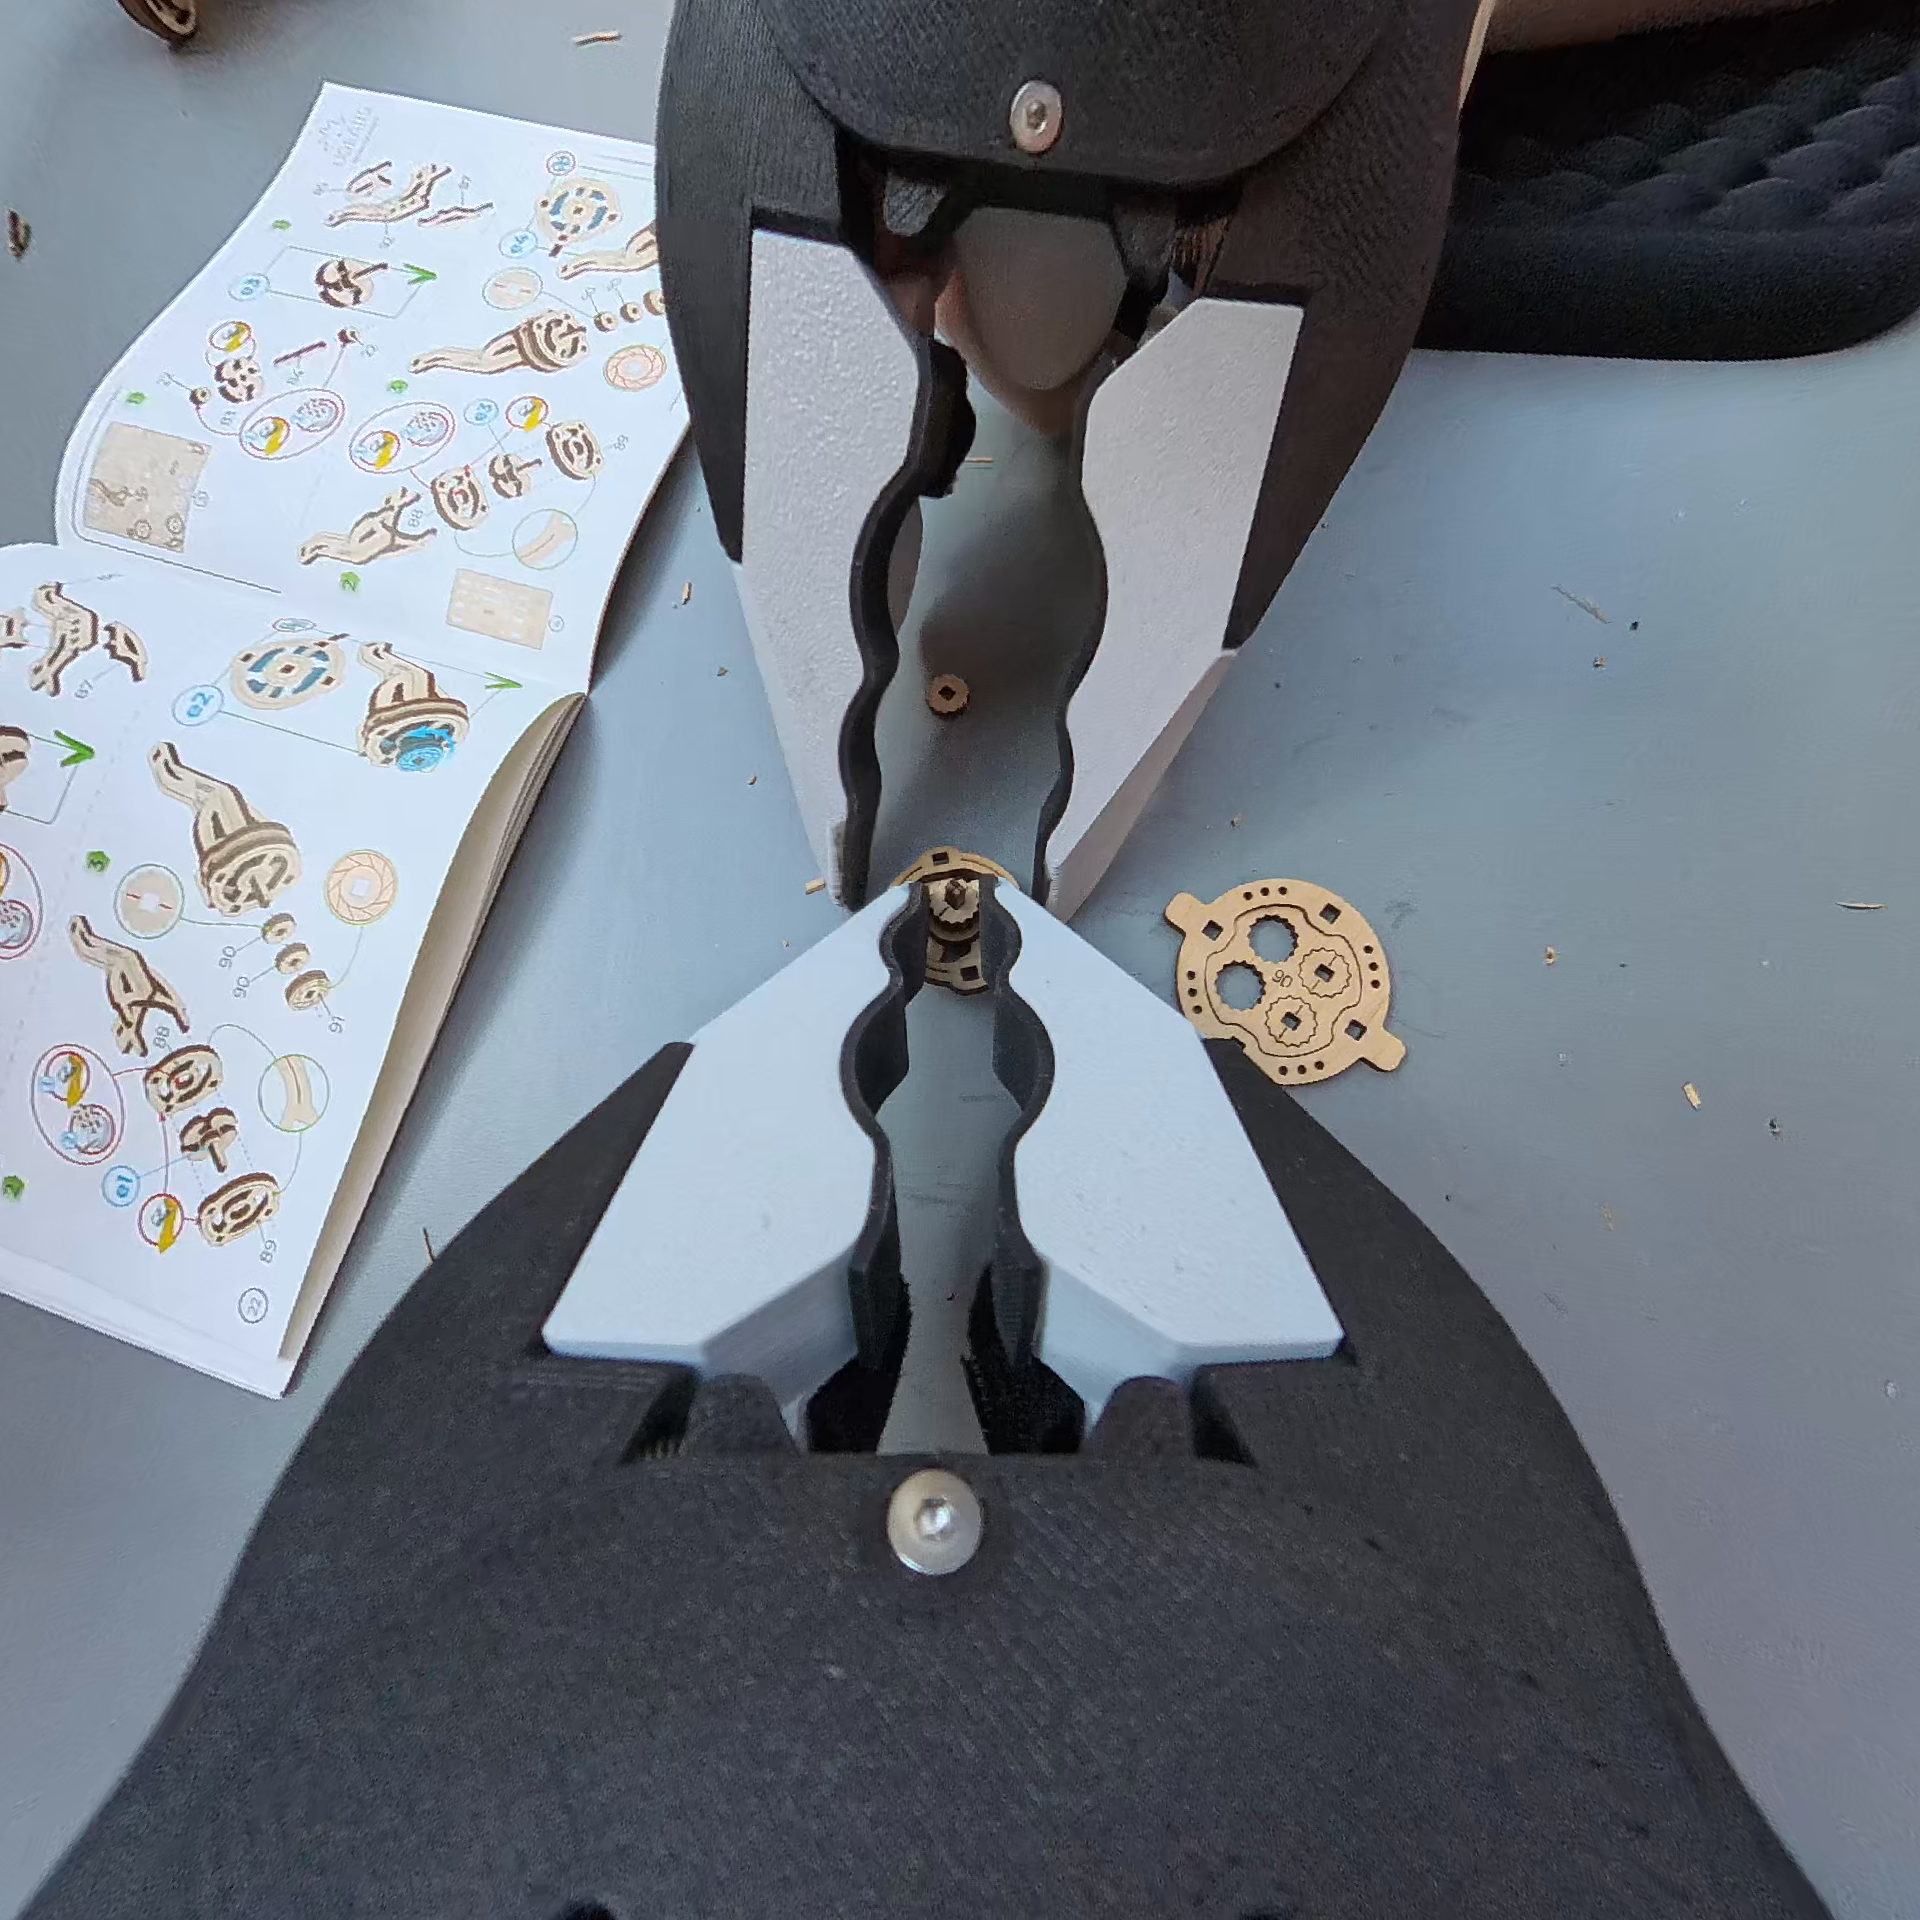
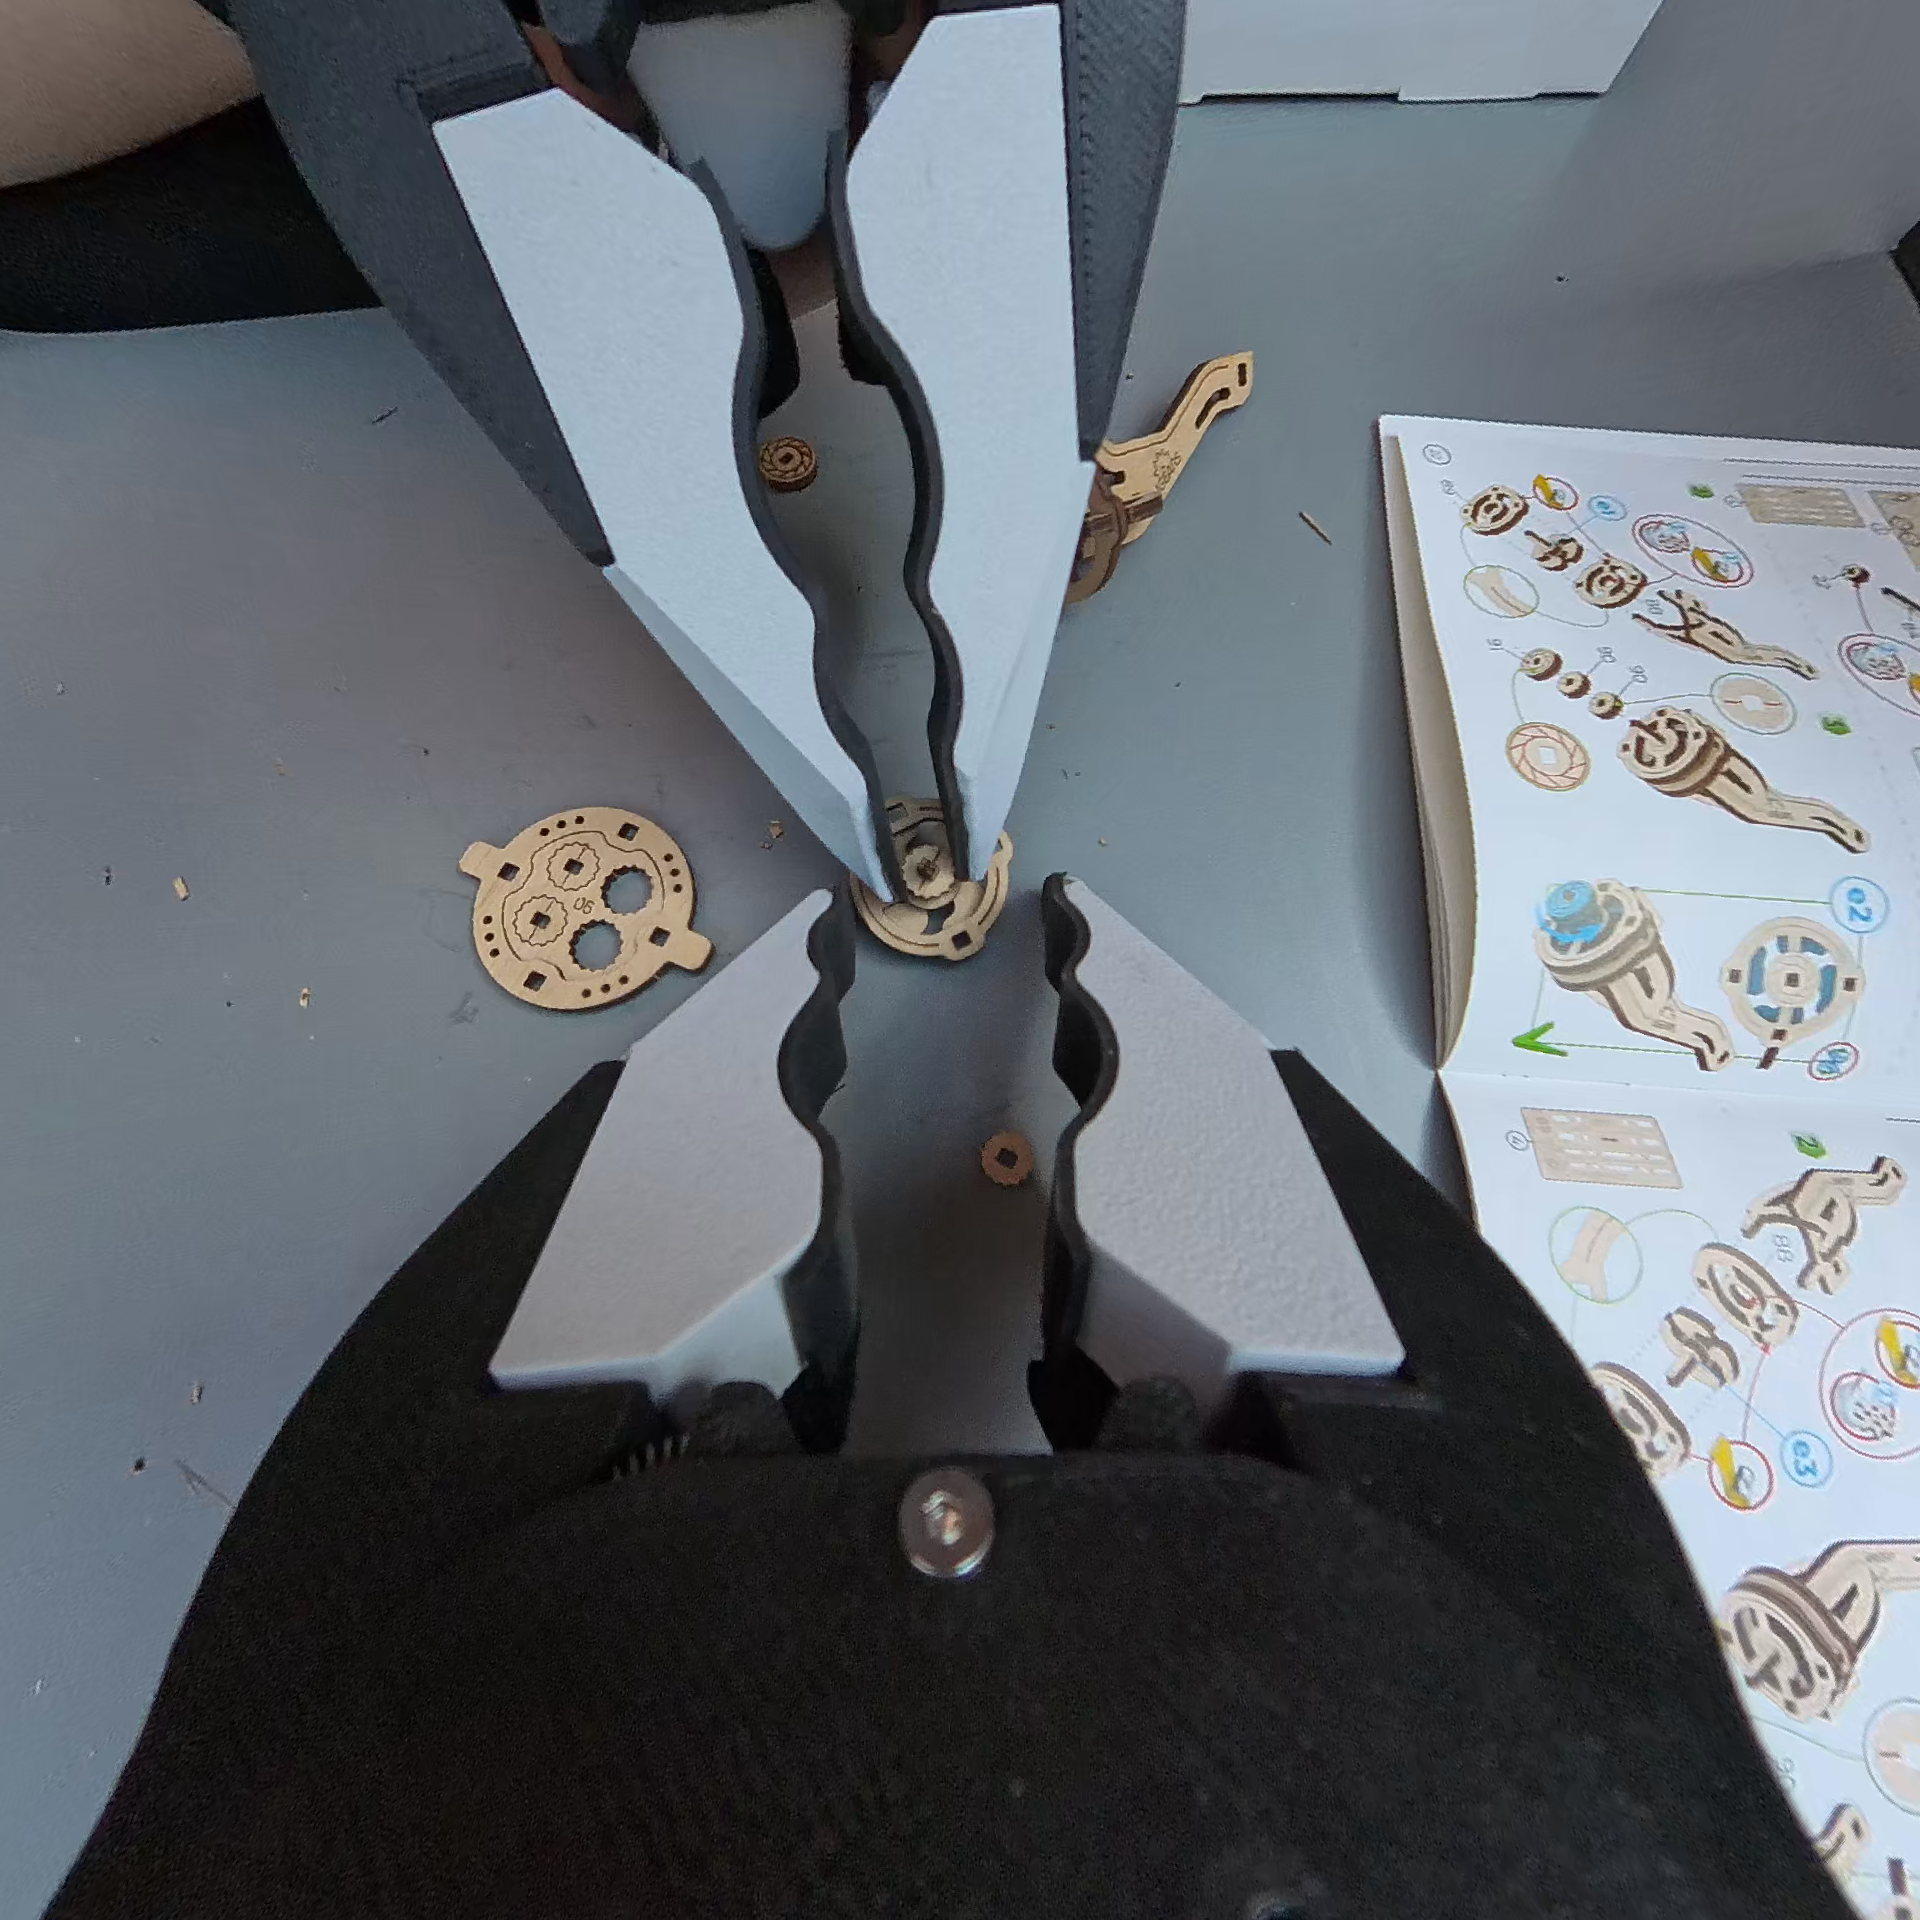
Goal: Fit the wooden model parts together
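Note:
My left gripper (image 1: 951, 914) is shut on a small round wooden assembly (image 1: 954, 961) with a little gear on its axle, held just above the grey table. In the right wrist view the left gripper (image 2: 925, 878) comes down from the top, pinching that assembly (image 2: 940, 930). My right gripper (image 2: 940, 899) is open and empty, with its fingertips on either side of the assembly, close to it. In the left wrist view the right gripper (image 1: 951, 885) faces mine. A small wooden washer (image 2: 1006, 1160) with a square hole lies on the table between the right fingers, also visible in the left wrist view (image 1: 945, 694).
A round wooden sheet with gear cutouts (image 1: 1283, 982) (image 2: 582, 909) lies beside the grippers. An open instruction booklet (image 1: 260, 675) (image 2: 1662, 831) lies to one side. A wooden leg part (image 2: 1153, 468) and a small ring (image 2: 787, 460) lie behind the left gripper. A black cushion (image 1: 1683, 208) is at the table's edge. Less than 4 cm separates the two grippers' tips. Left tips and right tips are each some 5 cm from the small wooden washer (image 2: 1006, 1160). My left wrist view (image 1: 949, 691) looks at it from another angle.

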A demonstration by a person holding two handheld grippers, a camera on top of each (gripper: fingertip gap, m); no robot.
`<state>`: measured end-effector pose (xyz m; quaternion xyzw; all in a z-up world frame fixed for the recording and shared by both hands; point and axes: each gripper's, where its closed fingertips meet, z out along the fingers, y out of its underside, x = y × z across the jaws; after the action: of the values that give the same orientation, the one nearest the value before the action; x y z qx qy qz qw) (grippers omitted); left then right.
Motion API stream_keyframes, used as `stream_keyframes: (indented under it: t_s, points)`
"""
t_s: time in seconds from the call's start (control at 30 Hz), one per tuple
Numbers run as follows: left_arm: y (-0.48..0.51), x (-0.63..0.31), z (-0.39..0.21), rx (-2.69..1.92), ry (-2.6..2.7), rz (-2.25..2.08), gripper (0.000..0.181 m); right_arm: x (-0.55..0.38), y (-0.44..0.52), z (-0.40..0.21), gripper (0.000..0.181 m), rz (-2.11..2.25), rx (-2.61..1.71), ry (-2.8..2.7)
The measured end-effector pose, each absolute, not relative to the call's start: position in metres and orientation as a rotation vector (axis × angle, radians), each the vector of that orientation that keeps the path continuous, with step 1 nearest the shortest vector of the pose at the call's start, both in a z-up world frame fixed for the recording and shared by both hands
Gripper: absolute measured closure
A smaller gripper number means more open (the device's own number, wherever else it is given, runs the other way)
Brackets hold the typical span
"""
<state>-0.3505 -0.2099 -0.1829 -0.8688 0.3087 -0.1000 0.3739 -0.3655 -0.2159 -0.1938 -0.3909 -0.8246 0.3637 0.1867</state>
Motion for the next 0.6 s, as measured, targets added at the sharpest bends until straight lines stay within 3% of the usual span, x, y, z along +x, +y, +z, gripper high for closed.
stream_keyframes:
  t_s: [0.07,0.4,0.6]
  points:
    - [-0.21,-0.351,-0.183,-2.222,0.786,-0.258,0.174,-0.365,-0.22,-0.194,0.153,1.06,-1.099,-2.332]
    - [-0.213,-0.348,-0.181,-2.213,0.789,-0.315,0.174,-0.361,-0.222,-0.195,0.153,0.926,-1.176,-2.357]
    - [-0.213,-0.34,-0.15,-2.078,0.758,-0.366,0.174,-0.358,-0.22,-0.196,0.153,0.84,-1.205,-2.361]
